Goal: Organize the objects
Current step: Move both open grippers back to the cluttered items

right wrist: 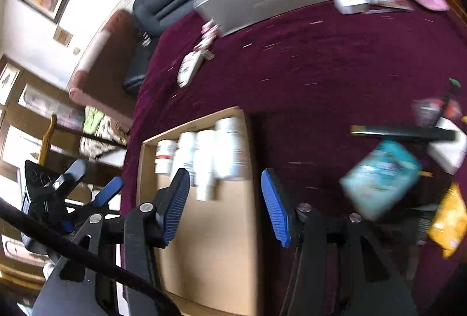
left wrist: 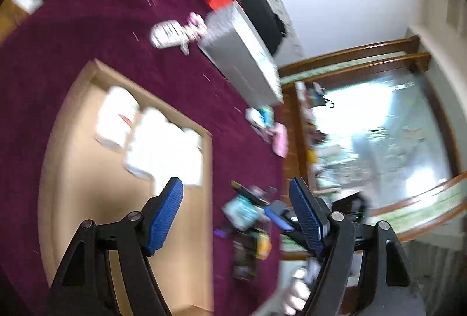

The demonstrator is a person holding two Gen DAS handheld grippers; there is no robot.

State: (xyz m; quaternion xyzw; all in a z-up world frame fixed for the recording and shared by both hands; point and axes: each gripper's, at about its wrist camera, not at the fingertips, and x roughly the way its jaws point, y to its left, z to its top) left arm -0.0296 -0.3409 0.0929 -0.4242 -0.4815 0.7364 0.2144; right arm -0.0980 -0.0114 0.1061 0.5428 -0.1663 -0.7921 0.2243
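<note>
Right wrist, bottles ahead of gaping right claw

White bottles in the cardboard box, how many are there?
4, lying side by side along the far end of the cardboard box: the red-labelled white bottle, a second, a third, and the largest. Motion blur could hide another.

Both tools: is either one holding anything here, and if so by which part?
Nothing is held. The left tool and the right tool are both open with empty gaps, above the cardboard box that holds the white bottles.
</note>
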